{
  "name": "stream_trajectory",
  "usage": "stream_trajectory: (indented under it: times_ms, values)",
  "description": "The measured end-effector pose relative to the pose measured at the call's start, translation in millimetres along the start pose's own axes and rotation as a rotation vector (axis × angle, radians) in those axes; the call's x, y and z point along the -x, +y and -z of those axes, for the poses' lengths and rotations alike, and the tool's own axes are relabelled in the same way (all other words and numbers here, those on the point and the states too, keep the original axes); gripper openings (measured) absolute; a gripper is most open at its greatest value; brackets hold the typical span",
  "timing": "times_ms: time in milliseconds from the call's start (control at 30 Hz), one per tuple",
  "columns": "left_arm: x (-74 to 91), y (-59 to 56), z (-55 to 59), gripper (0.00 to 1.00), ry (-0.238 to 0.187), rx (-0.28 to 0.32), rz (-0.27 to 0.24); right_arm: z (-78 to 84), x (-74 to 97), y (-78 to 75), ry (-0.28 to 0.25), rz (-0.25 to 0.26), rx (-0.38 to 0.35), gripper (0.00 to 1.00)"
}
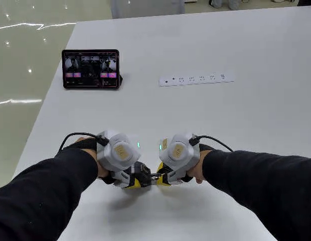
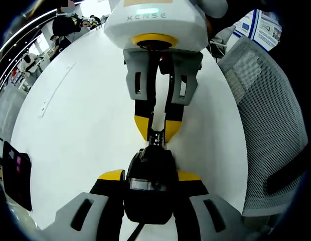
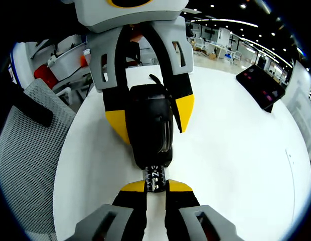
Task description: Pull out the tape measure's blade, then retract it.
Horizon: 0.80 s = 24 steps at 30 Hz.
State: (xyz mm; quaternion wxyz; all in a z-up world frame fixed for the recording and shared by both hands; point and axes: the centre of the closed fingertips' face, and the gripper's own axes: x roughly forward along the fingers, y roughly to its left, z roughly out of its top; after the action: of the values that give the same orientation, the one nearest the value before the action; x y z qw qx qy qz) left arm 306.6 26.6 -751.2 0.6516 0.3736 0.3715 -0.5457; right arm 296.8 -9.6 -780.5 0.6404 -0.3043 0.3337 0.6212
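L gripper [image 2: 149, 175] is clamped round the black tape measure [image 3: 151, 128], jaws spread about as wide as the case. R gripper [image 3: 154, 187] has its jaws nearly closed on the blade [image 3: 154, 176], w/ just a short stub of printed strip out btwn the case mouth and R's yellow tips. The 2 sit nose to nose, low over the white table [image 1: 195, 50] on the person's side, case just beside R's tips. Risks, as I judge them: R pinches a thin, slick strip close to its end, so a light grip or an off-axis pull could let the blade slip free & snap back into the case. A skewed pull could also kink the blade or twist the case in L's hold, since it's gripped only on its rounded sides. On the return, releasing all at once would whip the blade's end into the case mouth; easing it in looks safer. Hard to make out: the blade's very tip is buried btwn R's tips, so can't tell if it's hooked behind them or just squeezed. Lock state isn't readable, and can't tell whether the case touches the table or hangs just above it. Tablet [image 1: 90, 69] & power strip [image 1: 195, 79] lie well apart on the far side, prob. no obstacle.
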Motion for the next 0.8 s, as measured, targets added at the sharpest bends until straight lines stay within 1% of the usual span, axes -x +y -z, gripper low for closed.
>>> stream_trajectory:
  times_ms: [367, 800]
  values:
    - [-0.3, 0.7, -0.1, 0.33, 0.003, 0.000, -0.002, 0.4, 1.7, -0.1, 0.005, -0.004, -0.003, 0.09]
    - [-0.5, 0.6, -0.4, 0.33, -0.002, 0.004, 0.001, 8.1, 7.7, -0.9, 0.020, -0.019, -0.027, 0.09]
